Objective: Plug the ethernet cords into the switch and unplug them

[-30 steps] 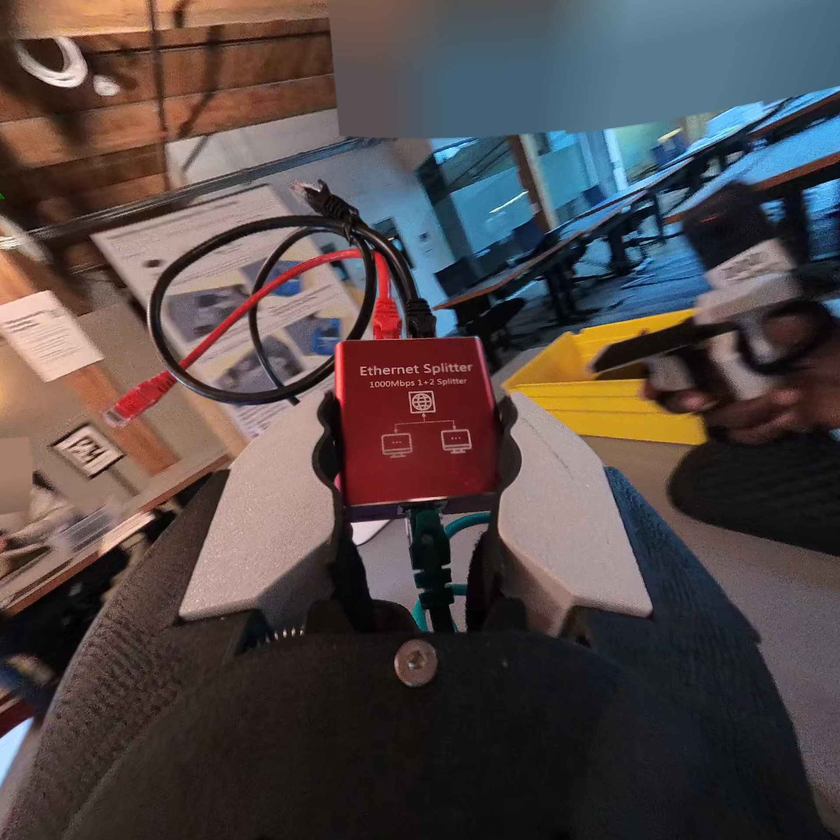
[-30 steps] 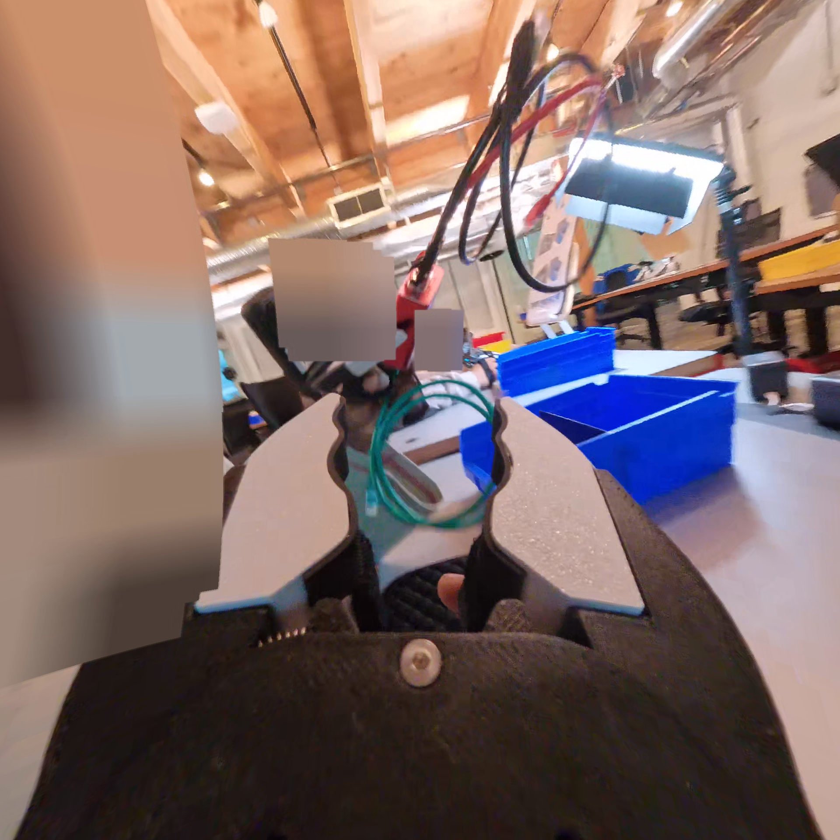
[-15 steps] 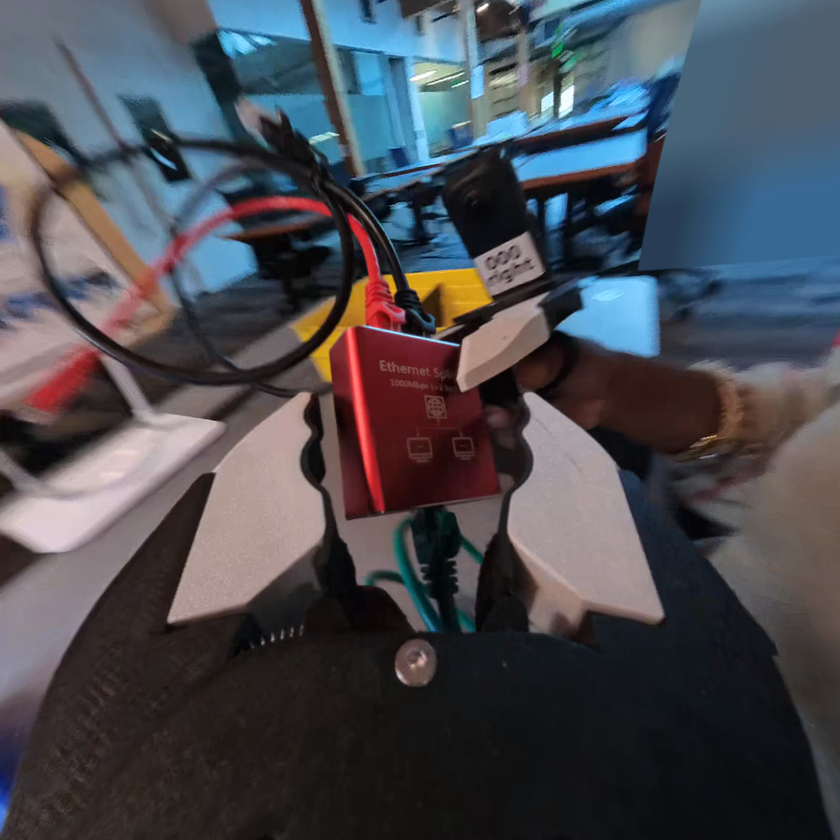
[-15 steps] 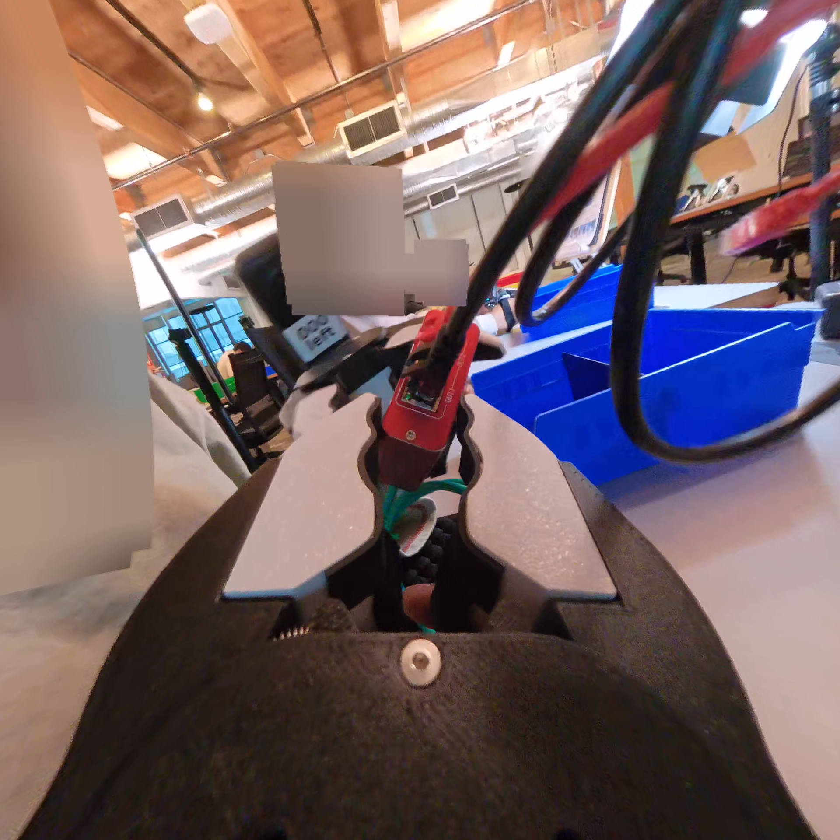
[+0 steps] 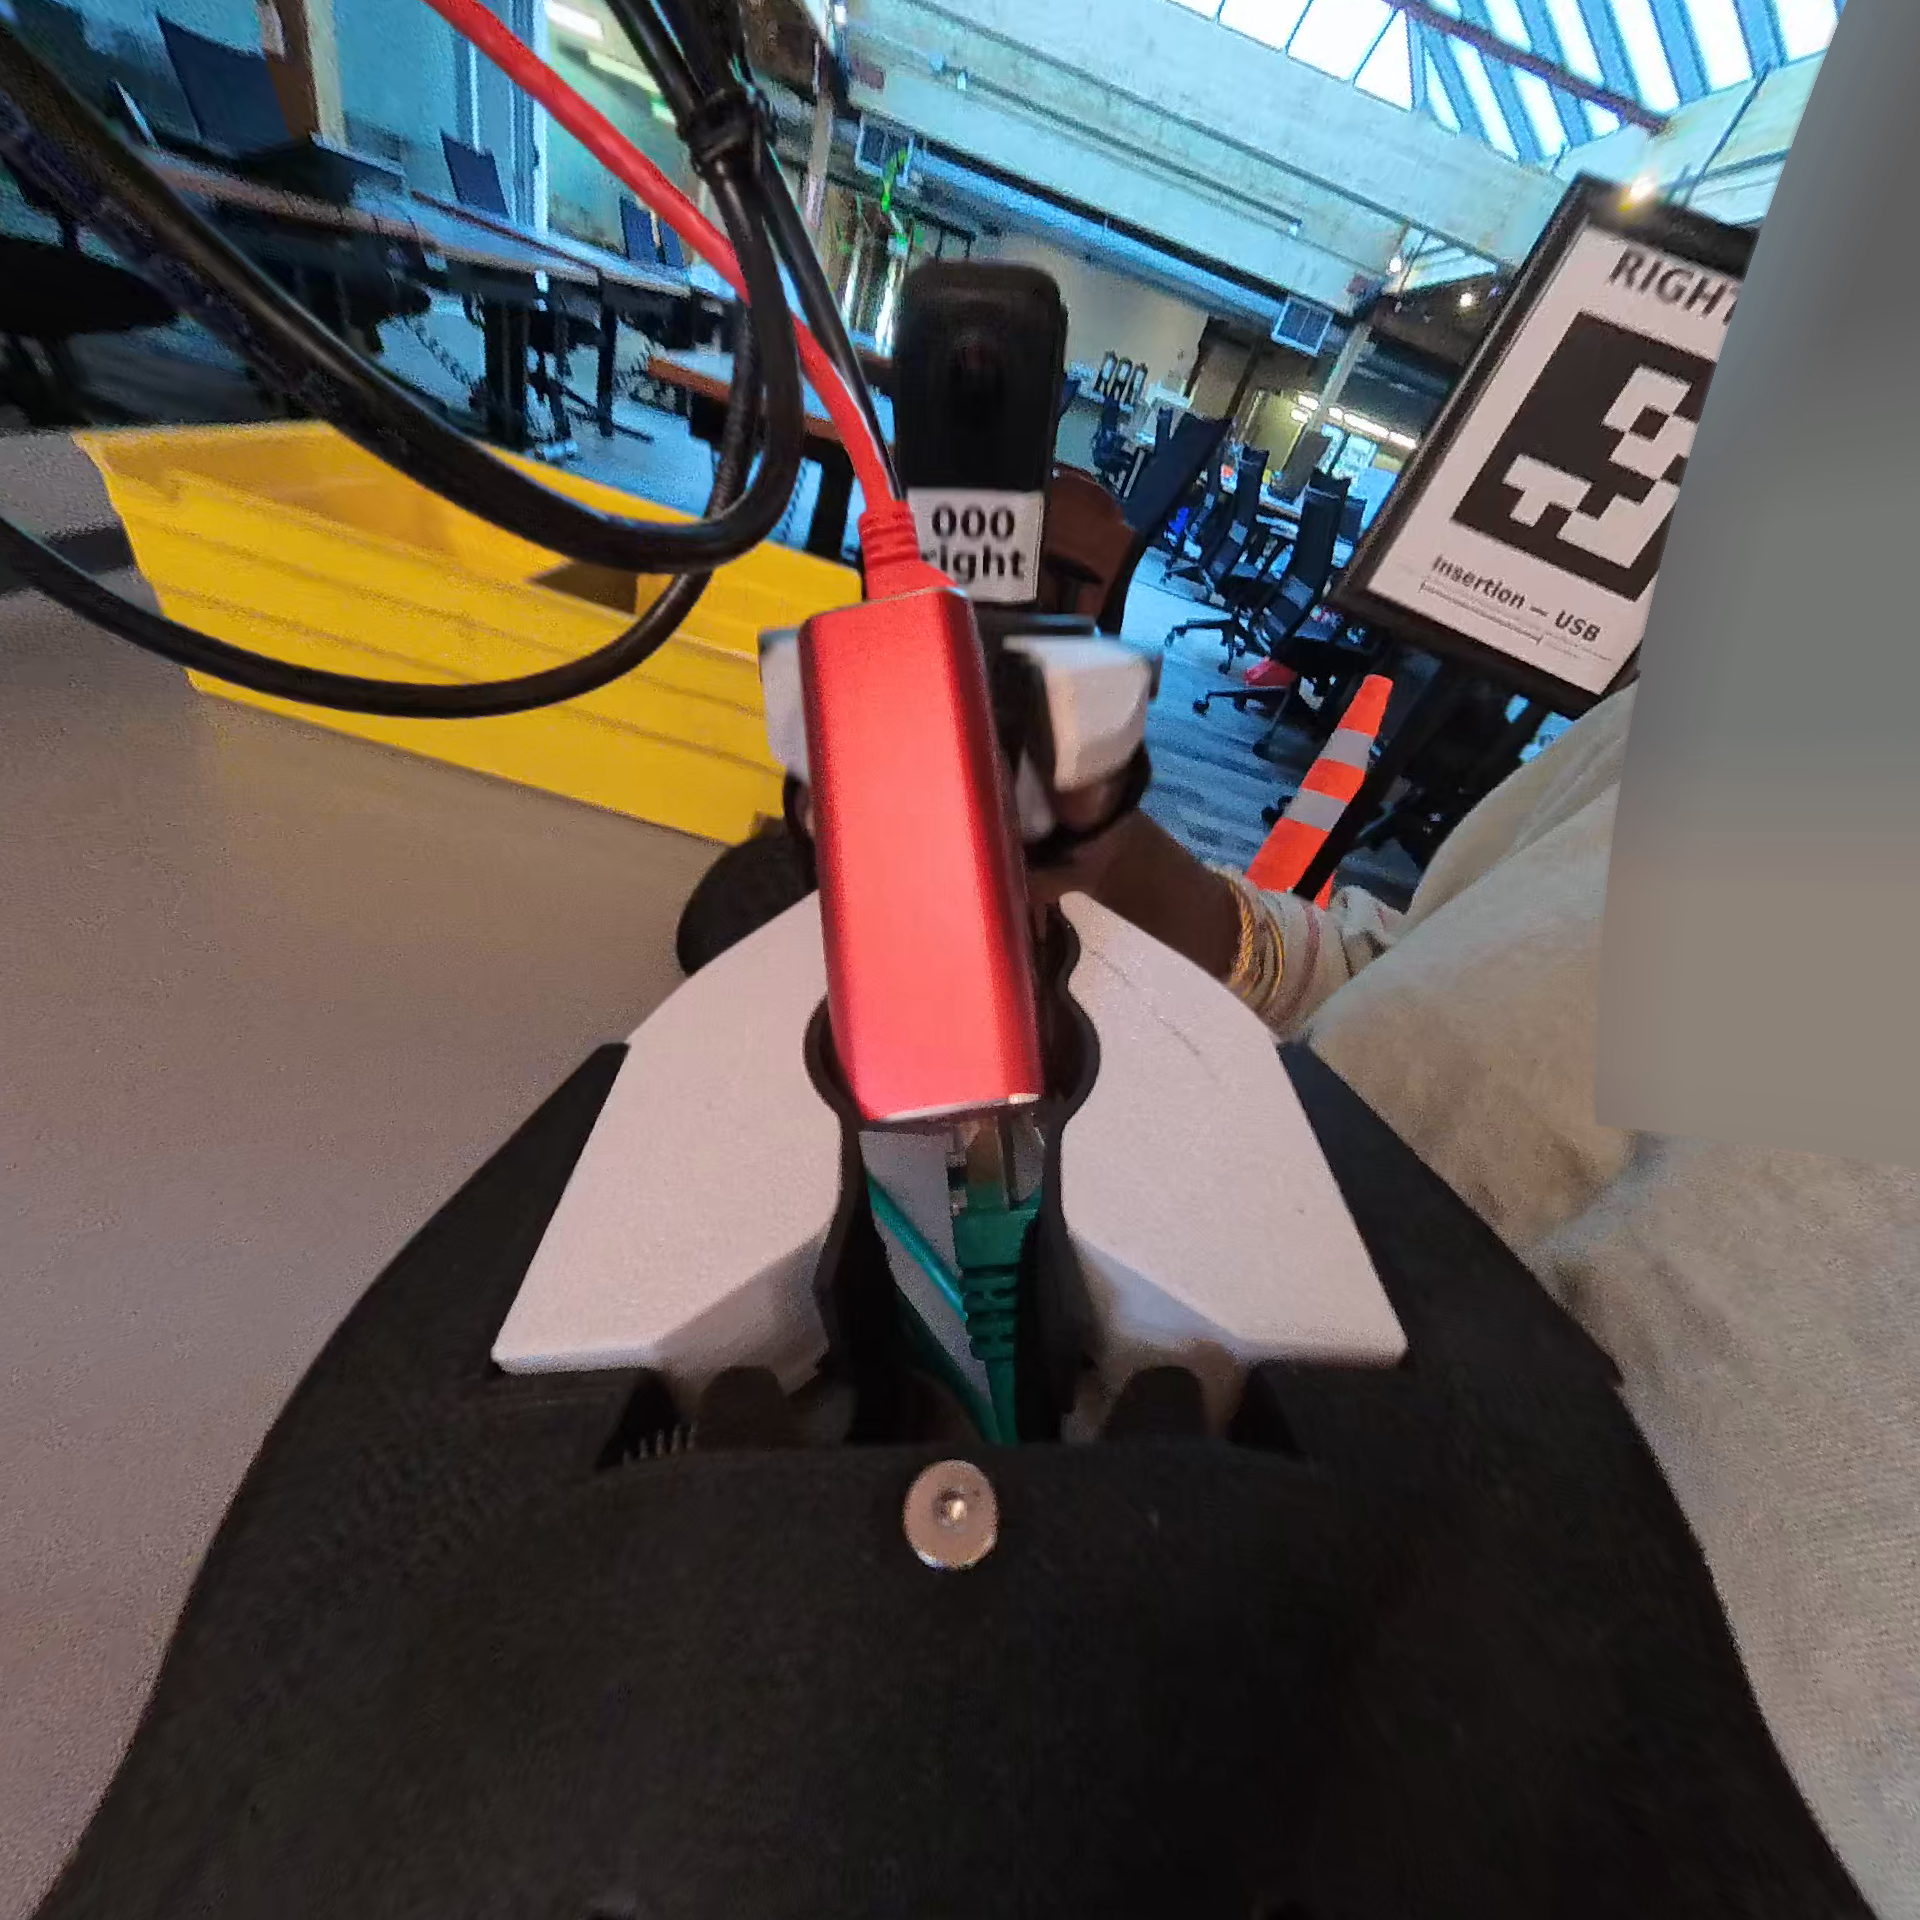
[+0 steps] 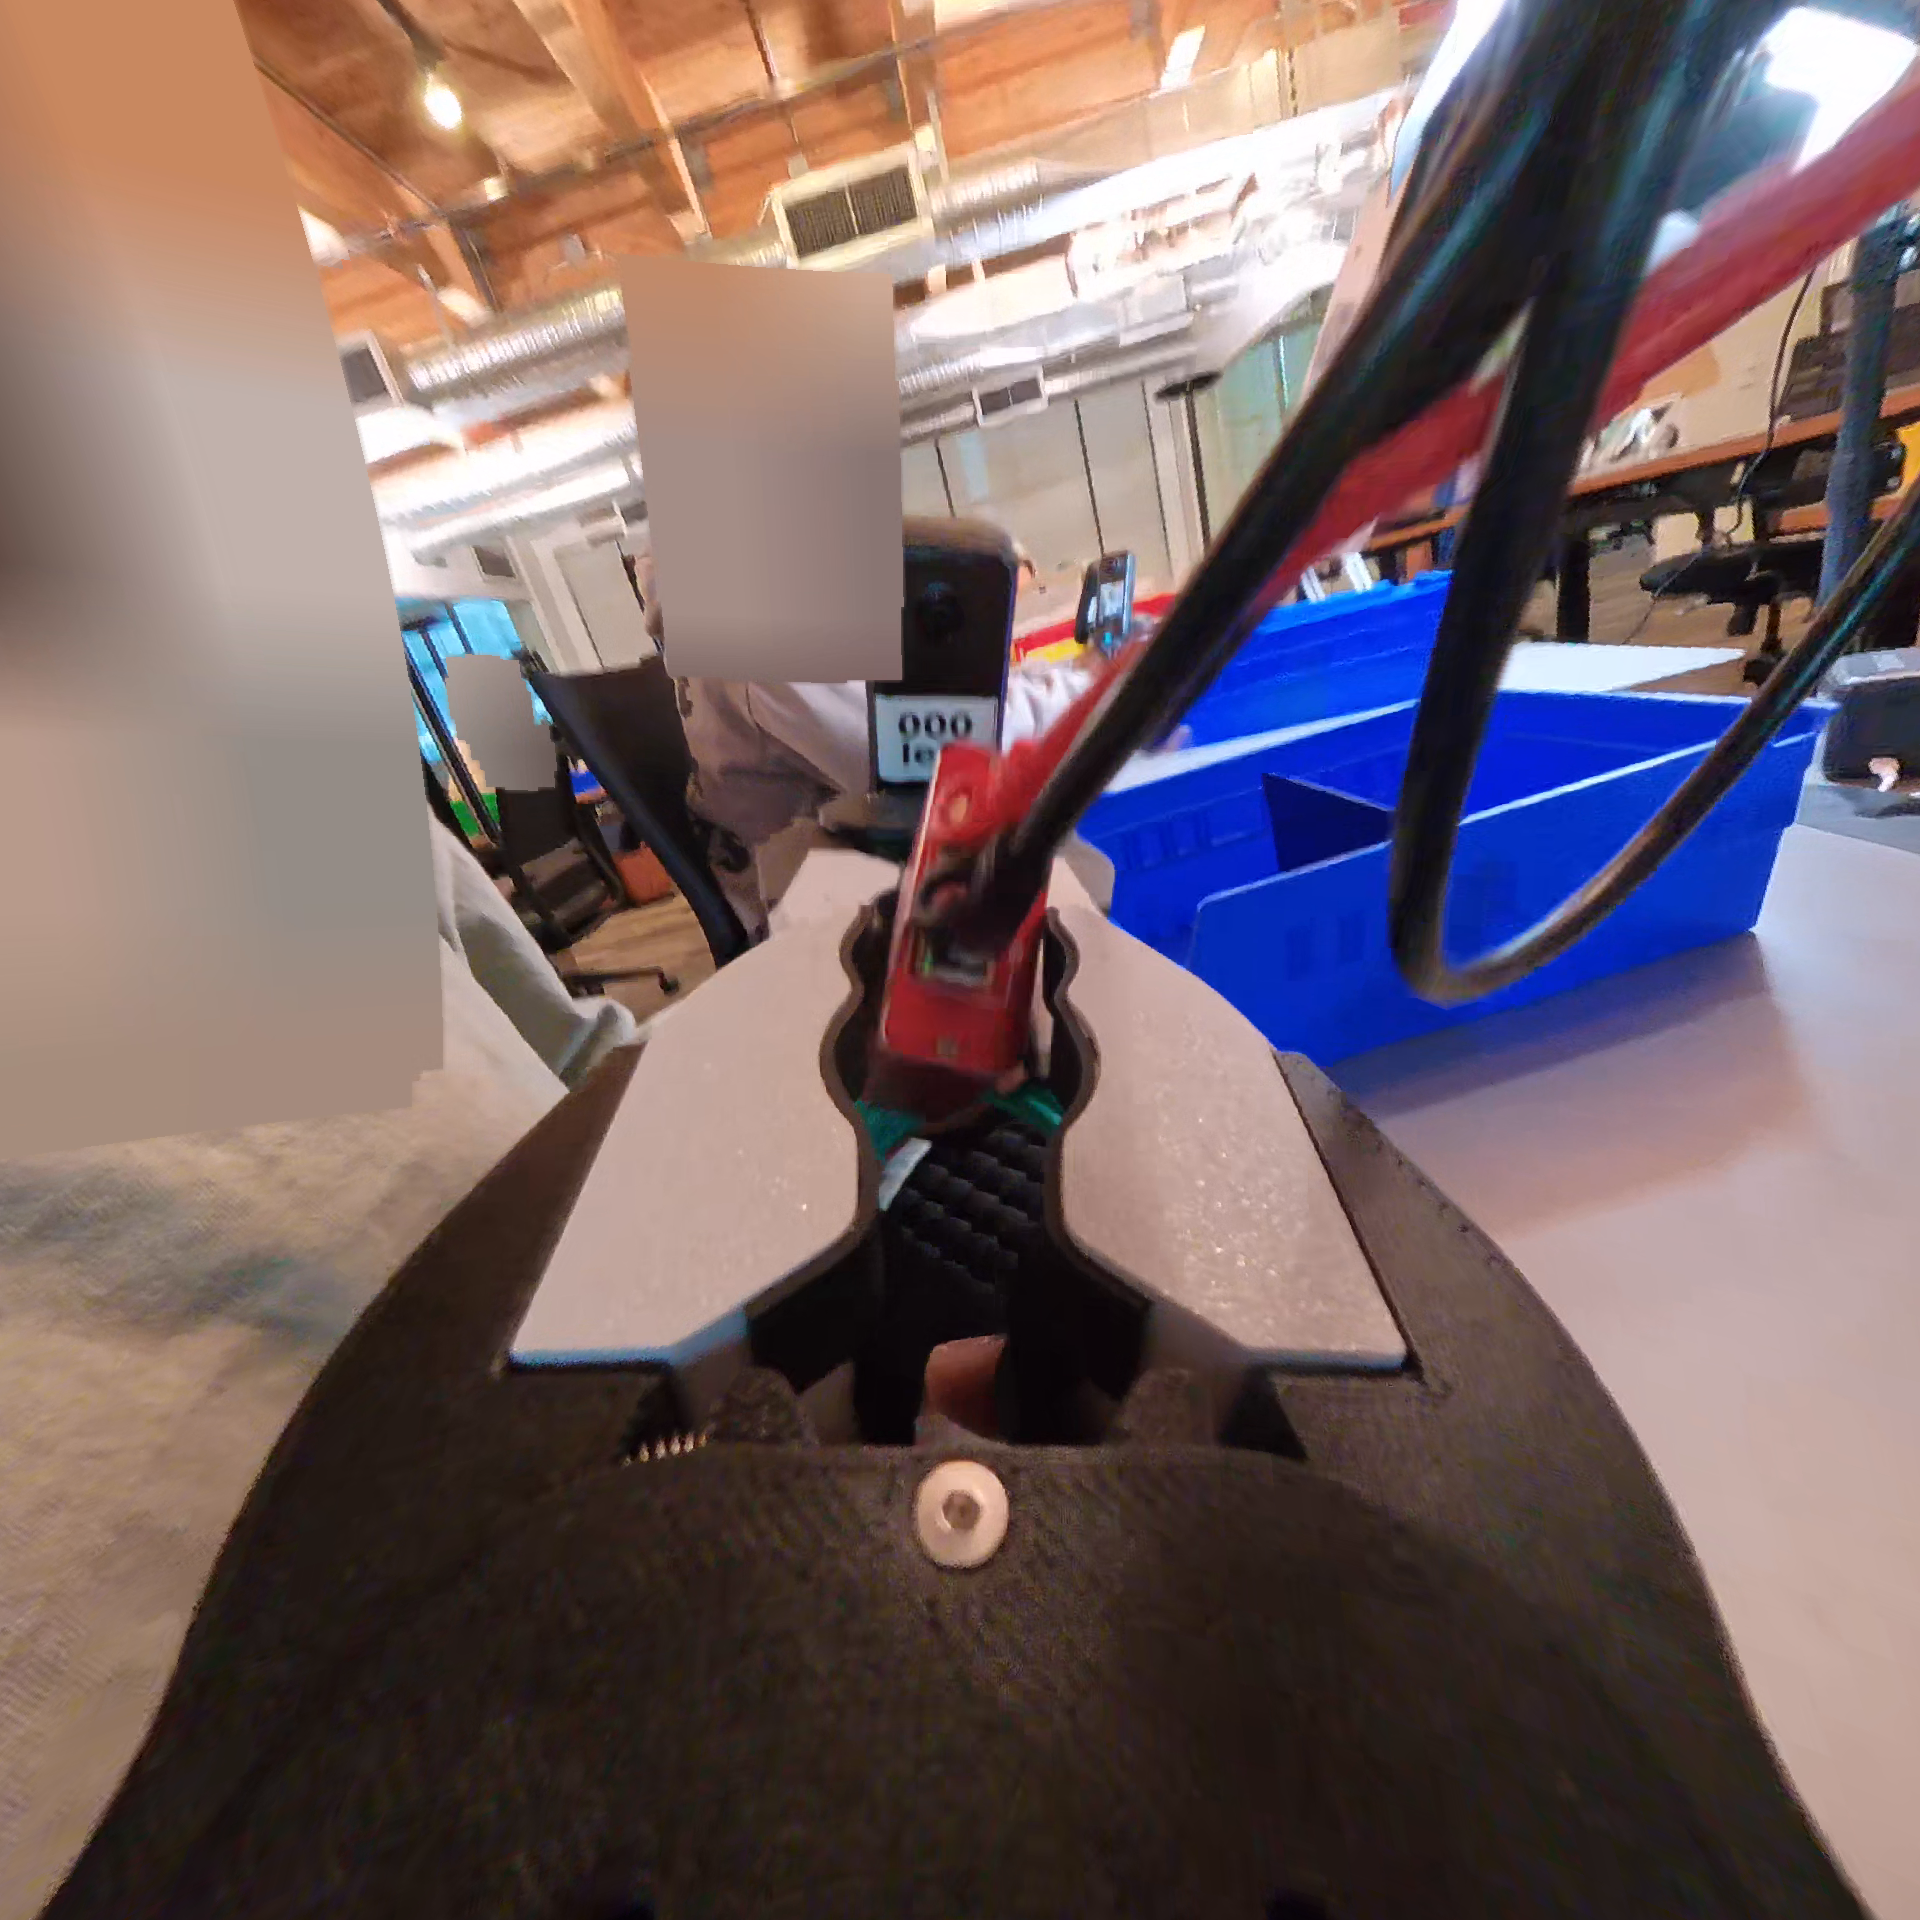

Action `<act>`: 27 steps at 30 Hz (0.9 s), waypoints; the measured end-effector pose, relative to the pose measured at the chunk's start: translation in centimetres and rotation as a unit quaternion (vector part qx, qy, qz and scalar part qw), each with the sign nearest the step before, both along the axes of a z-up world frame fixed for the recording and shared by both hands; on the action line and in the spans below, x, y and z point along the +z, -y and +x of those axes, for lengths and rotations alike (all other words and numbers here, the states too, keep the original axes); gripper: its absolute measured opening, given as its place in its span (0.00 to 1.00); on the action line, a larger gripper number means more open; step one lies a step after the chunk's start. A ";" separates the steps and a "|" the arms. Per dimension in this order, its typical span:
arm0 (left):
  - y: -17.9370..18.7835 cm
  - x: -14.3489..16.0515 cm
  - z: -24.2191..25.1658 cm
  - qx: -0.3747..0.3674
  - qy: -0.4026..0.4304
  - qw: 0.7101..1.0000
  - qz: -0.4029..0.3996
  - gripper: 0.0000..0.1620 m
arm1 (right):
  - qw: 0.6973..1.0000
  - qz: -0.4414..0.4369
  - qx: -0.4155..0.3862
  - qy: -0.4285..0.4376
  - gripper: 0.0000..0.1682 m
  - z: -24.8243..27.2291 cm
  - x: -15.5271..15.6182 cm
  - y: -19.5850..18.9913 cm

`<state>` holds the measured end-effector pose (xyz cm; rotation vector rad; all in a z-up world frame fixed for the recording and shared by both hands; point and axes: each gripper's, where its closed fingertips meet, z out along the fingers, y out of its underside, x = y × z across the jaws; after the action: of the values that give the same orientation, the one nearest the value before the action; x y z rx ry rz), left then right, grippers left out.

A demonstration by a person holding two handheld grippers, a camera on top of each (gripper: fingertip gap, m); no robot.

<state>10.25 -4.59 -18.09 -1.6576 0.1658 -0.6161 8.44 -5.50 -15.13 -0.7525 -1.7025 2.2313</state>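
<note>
On your left, the left hand-held gripper (image 5: 940, 935) has changed its hold. A second ago it clamped the red switch (image 5: 914, 852) across its broad face. Now the switch is turned edge-on, and the jaws are closed much narrower on its thin sides at the near end.

The green cord (image 5: 987, 1247) is still seated in that near port and runs back between the fingers.

The right hand-held gripper (image 6: 956, 914) was well apart a second ago. It has now come in and closed on the far end of the switch, where the red cord (image 5: 665, 197) and the black cord (image 5: 416, 457) are plugged in.

With both ends pinned above the table (image 5: 260, 987), you look set to start pulling plugs. All three are still in.

The black cord's loops hang in front of the yellow bin (image 5: 416, 623) on the left and the blue bin (image 6: 1558, 883) on the right. They crowd the far ports and may snag a finger. The marker sign (image 5: 1538, 468) and the orange cone (image 5: 1330, 790) stand well clear.
</note>
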 end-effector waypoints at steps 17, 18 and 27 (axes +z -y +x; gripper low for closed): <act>-0.5 -3.1 -0.8 -0.016 0.067 0.996 -0.048 0.18 | 0.997 -0.004 0.001 0.072 0.17 -0.8 -2.5 -2.2; -0.4 -3.3 -1.1 -0.010 0.071 0.996 -0.047 0.18 | 0.996 -0.016 0.002 0.084 0.20 -0.8 -2.5 -2.8; -0.2 -4.6 -1.5 -0.010 0.088 0.995 -0.048 0.18 | 0.991 0.001 0.004 0.131 0.11 -0.7 -4.8 -3.4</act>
<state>8.74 -4.34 -22.65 -1.6858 0.0259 -0.7919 7.73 -2.10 -19.89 -1.0803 -1.8219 2.2167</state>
